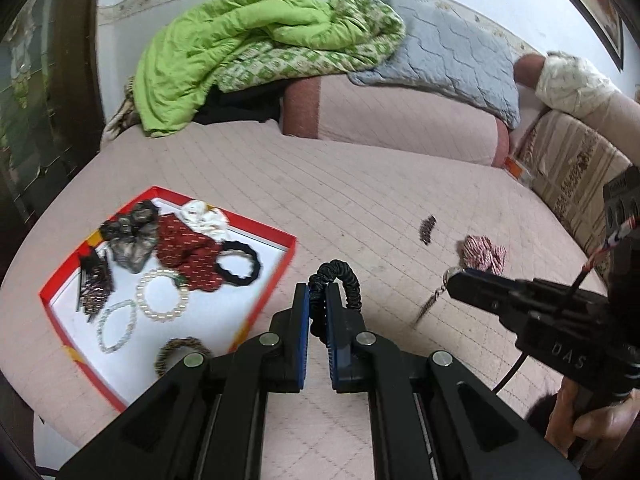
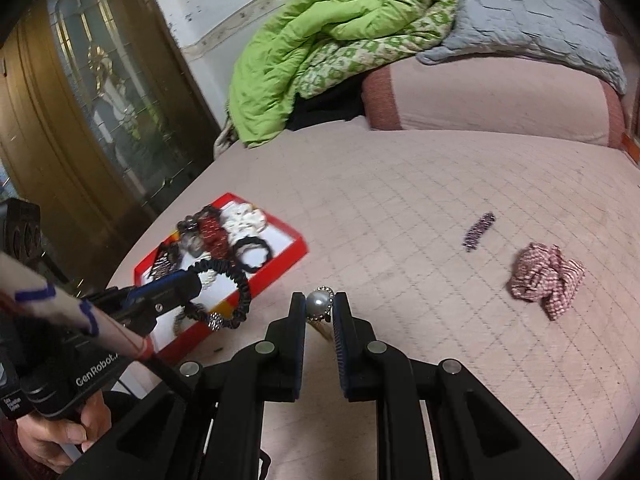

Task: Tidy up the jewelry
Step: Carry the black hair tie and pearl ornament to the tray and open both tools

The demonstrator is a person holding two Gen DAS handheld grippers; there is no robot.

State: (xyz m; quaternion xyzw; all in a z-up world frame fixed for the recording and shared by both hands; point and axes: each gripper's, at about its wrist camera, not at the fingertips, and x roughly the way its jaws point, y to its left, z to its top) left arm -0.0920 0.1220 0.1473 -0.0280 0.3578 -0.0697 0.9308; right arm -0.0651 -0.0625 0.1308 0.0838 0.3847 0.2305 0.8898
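My left gripper (image 1: 318, 294) is shut on a black ruffled hair band (image 1: 340, 276), held above the pink bedspread just right of the red-rimmed box (image 1: 280, 270). The same band (image 2: 236, 280) loops down from that gripper (image 2: 196, 284) in the right wrist view, a sparkly charm at its bottom. My right gripper (image 2: 319, 300) is shut on a pearl hair clip (image 2: 319, 301); the clip (image 1: 434, 300) hangs below its fingertips in the left wrist view. The box holds scrunchies, a pearl bracelet (image 1: 162, 294) and bead bracelets.
On the bedspread lie a small dark beaded clip (image 2: 478, 231) and a red-and-white checked scrunchie (image 2: 546, 278). A green quilt (image 1: 240, 44), a grey pillow (image 1: 448, 52) and a pink bolster (image 1: 400, 116) sit at the back. A wooden door (image 2: 80, 128) stands left.
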